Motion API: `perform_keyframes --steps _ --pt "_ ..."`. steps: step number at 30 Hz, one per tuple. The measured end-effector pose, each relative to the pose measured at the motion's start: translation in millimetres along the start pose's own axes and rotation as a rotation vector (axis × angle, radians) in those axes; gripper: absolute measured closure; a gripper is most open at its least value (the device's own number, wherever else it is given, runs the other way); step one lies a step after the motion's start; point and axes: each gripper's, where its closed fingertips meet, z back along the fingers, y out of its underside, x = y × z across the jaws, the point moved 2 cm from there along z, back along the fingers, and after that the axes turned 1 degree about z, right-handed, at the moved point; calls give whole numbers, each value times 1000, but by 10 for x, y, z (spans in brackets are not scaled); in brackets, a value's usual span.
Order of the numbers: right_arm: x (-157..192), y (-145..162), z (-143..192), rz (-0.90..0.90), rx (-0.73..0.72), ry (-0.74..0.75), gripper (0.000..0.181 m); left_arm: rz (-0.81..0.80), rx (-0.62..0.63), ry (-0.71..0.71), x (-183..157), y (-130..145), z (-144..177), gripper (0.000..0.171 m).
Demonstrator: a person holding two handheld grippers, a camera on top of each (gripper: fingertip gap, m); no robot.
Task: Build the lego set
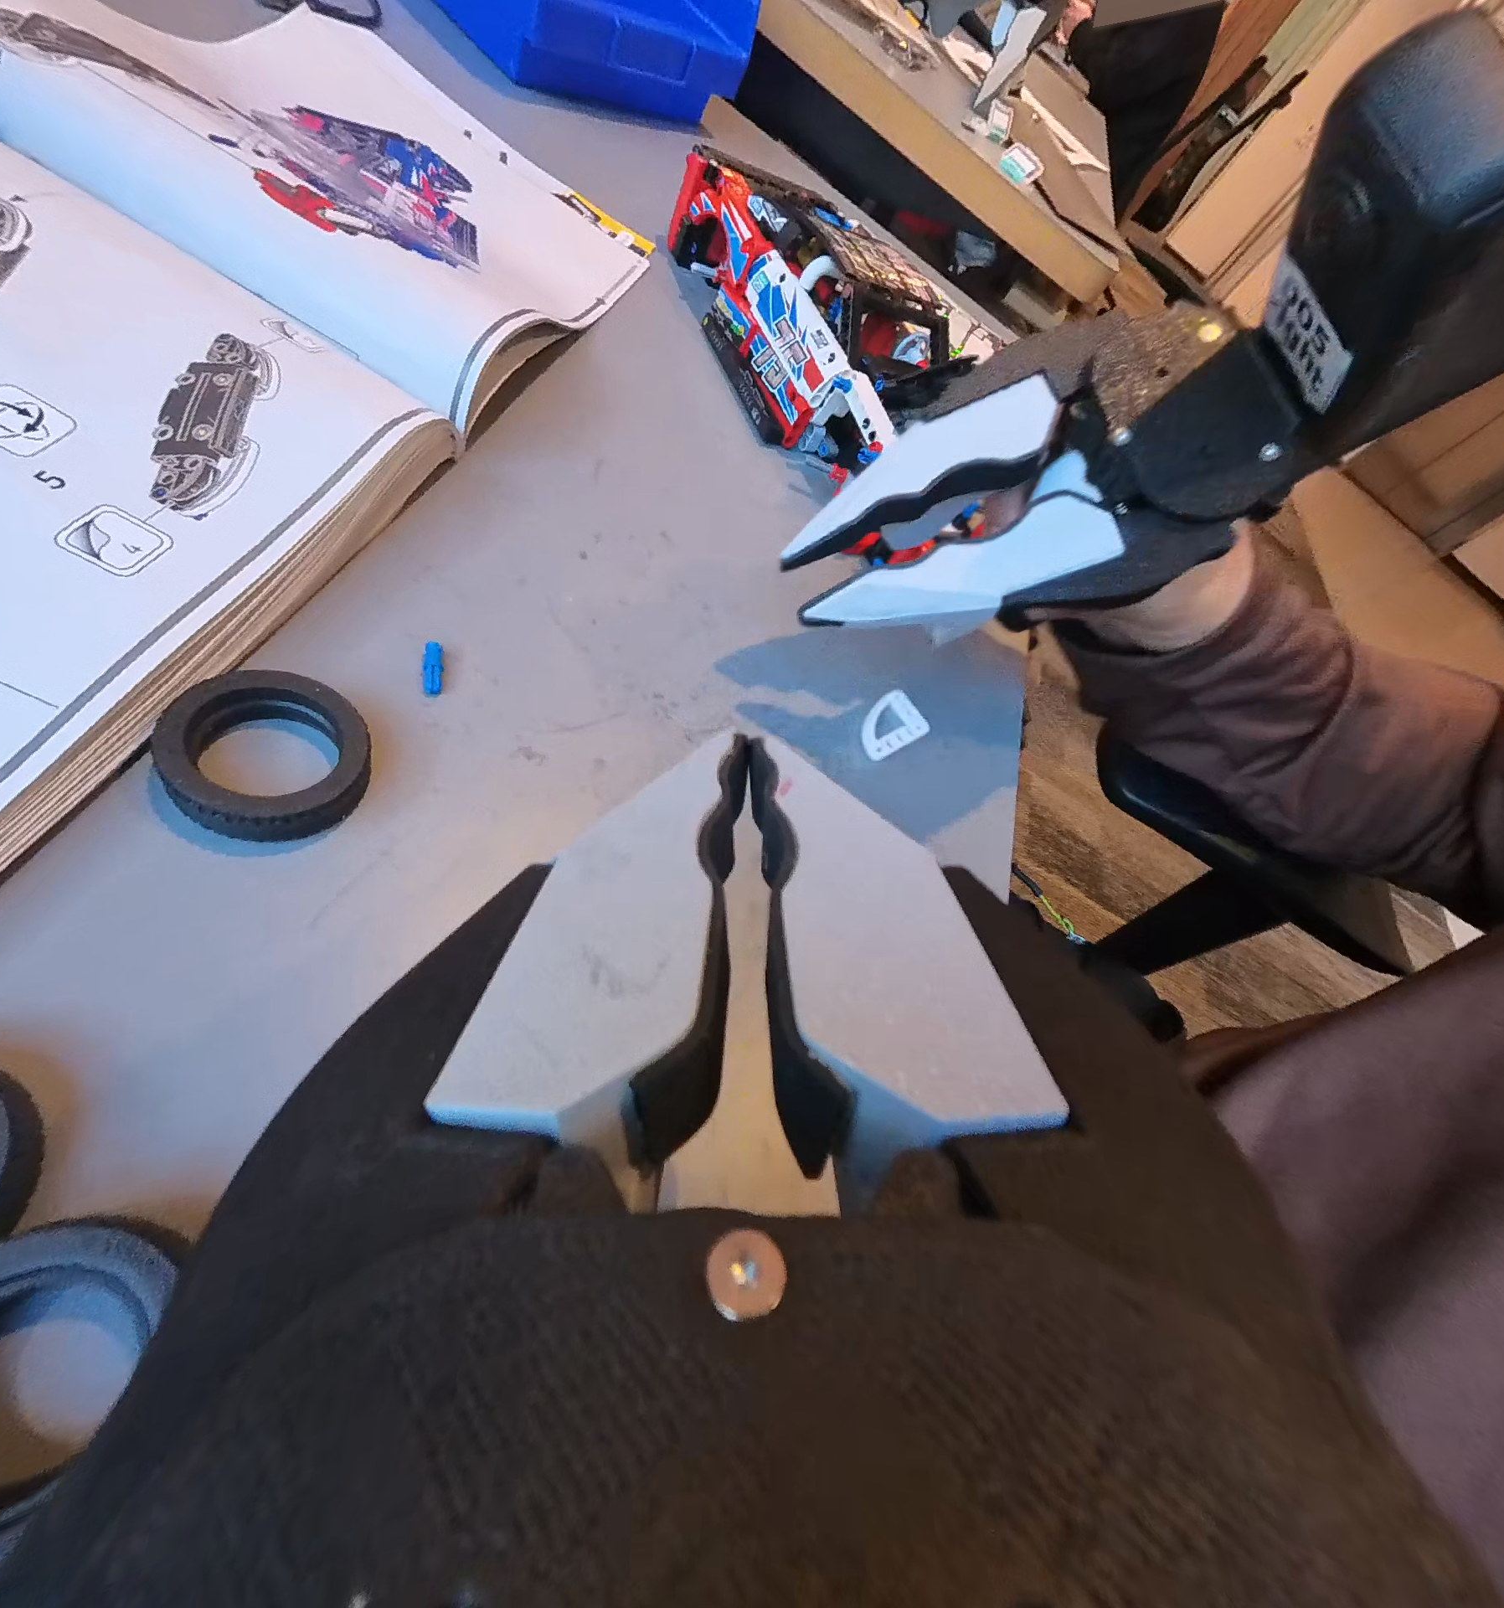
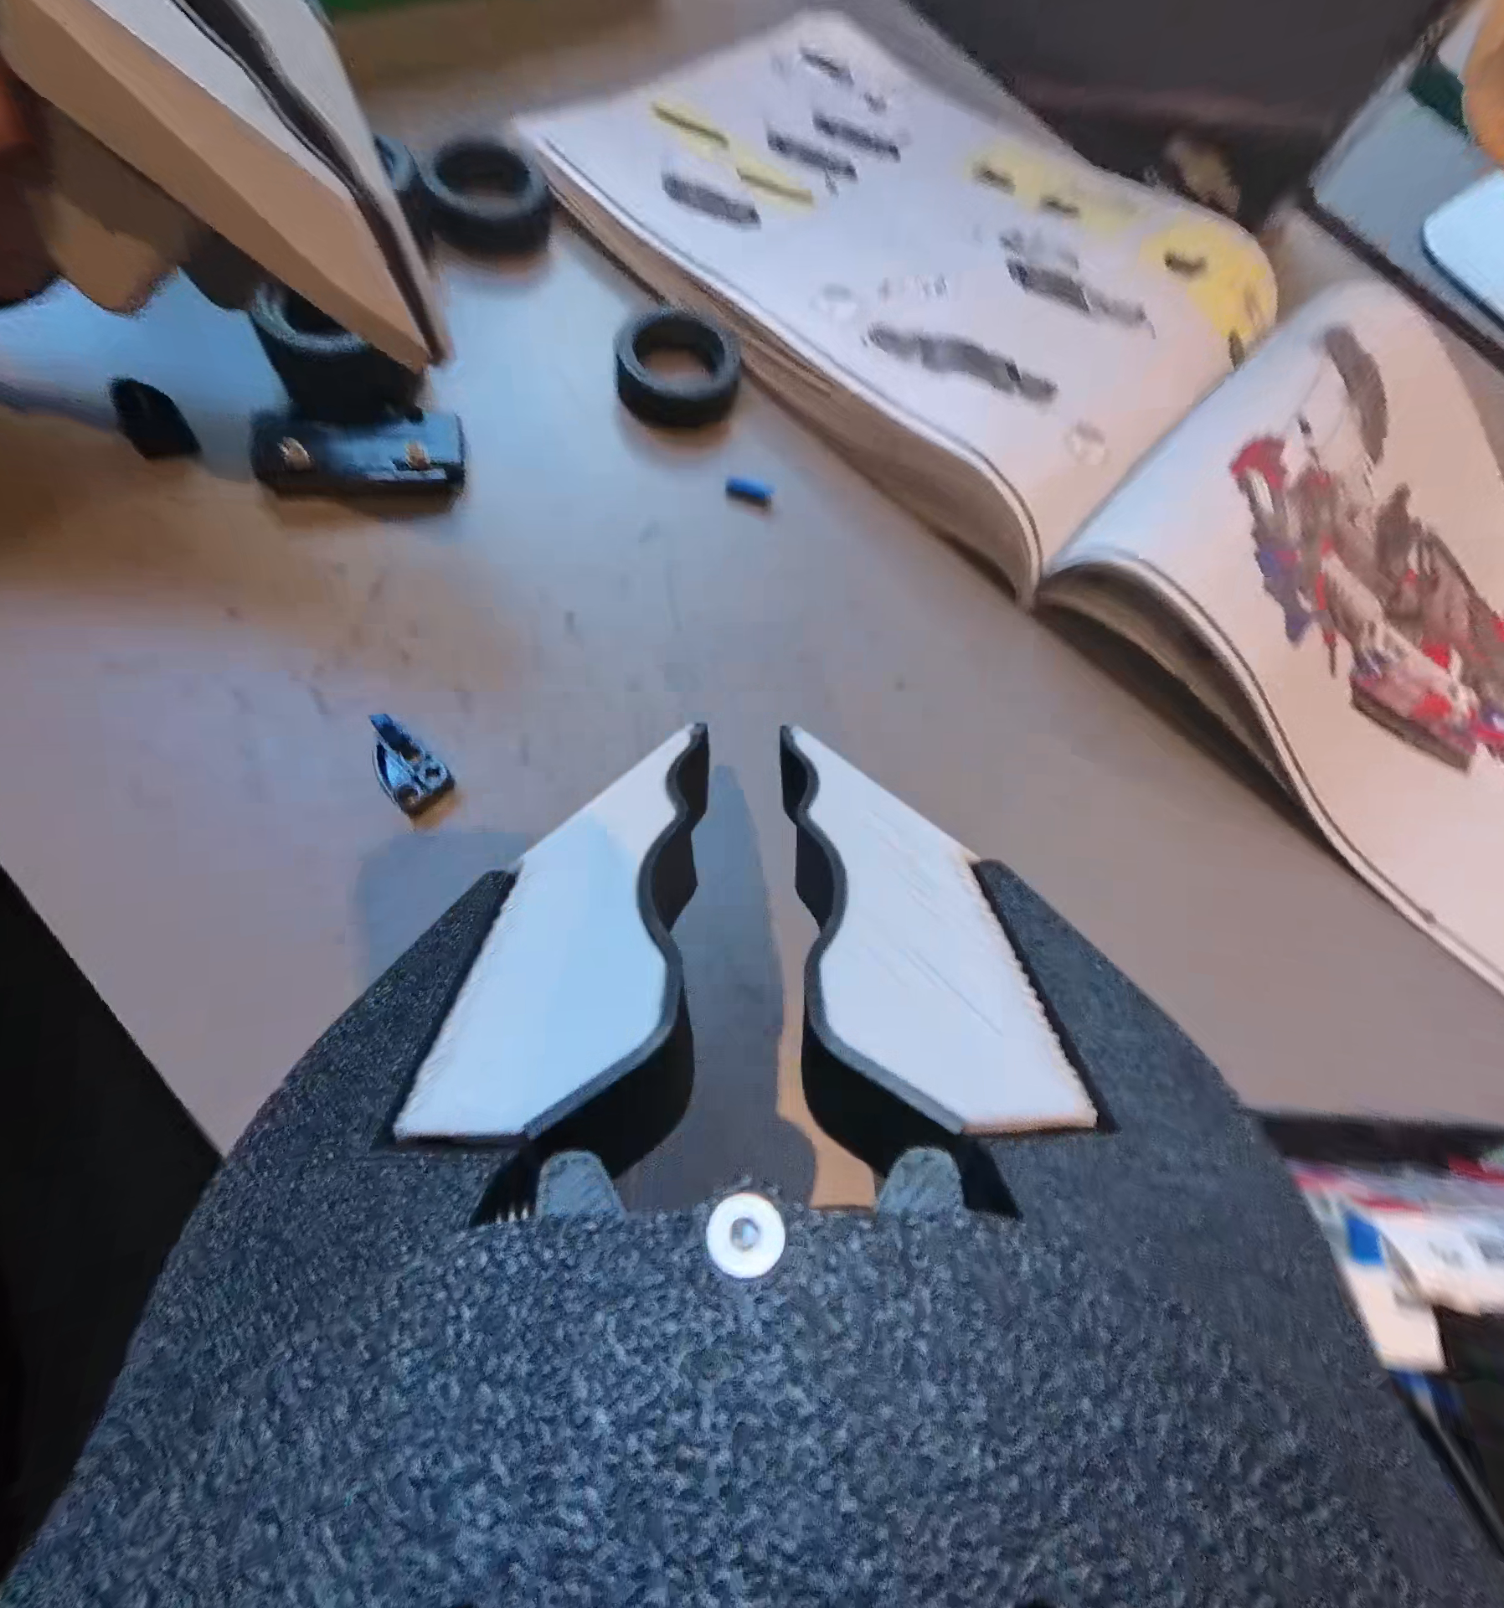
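Note:
My left gripper (image 1: 747, 744) is shut, its pads meeting at the tips above the grey table (image 1: 557, 566). It also shows in the right wrist view at the top left (image 2: 427, 352). My right gripper (image 2: 741, 740) is open, with only bare table showing between its fingers. In the left wrist view it hovers at the right (image 1: 796, 587) in front of the red, white and blue lego car (image 1: 783, 304). A small white quarter-round piece (image 1: 895, 725) lies near the table edge; it also shows in the right wrist view (image 2: 409, 770). A blue pin (image 1: 433, 668) (image 2: 748, 490) lies loose on the table.
An open instruction book (image 1: 209, 348) (image 2: 992, 304) covers the far side. A black tyre (image 1: 261, 755) (image 2: 677, 365) lies beside it, with more tyres (image 1: 0, 1305) (image 2: 492, 193) further off. A blue bin (image 1: 627, 43) stands at the back. A black bracket (image 2: 357, 452) sits under the left gripper. The gap from one gripper's tips to the other's is roughly 10 cm. Between my left fingertips and the blue pin (image 1: 433, 668) there is roughly 10 cm. It is also in sight in the right wrist view (image 2: 748, 481).

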Motion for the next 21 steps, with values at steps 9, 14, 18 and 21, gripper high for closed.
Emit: perform_keyframes --steps 9,14,18,21 --pt "324 454 468 -47 140 -125 151 -113 141 3 -221 311 -25 171" --pt "381 651 336 -24 244 -147 140 -176 189 -17 -348 392 -36 165" --pt "385 665 308 -57 250 -186 149 -191 185 -25 -405 410 -2 161" --pt "394 634 290 7 233 -169 158 -161 187 -16 -372 414 -2 159"
